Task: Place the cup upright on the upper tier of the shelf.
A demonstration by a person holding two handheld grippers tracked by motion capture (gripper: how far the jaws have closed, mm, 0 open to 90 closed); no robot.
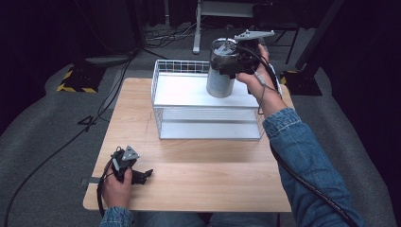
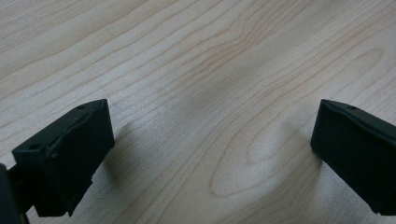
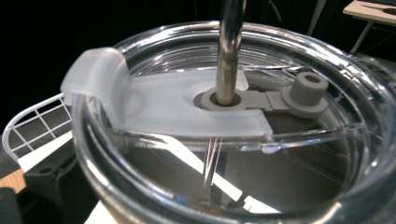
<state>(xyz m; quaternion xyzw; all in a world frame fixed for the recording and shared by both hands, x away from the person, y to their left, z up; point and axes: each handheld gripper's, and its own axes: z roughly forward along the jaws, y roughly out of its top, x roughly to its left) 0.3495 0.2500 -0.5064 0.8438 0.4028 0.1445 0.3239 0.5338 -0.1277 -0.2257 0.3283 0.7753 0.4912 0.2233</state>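
Note:
A silver tumbler with a clear lid and a metal straw hangs above the back right part of a white wire basket. My right gripper is shut on the tumbler near its top, and one black jaw shows low at the left in the right gripper view. The tumbler's base is about level with the basket's rim. My left gripper rests on the wooden table near its front left corner. It is open, with only bare wood between its jaws.
The basket stands at the back middle of the table, and its white floor holds nothing. A corner of the basket shows at the left in the right gripper view. Cables and stand legs lie on the grey floor behind the table.

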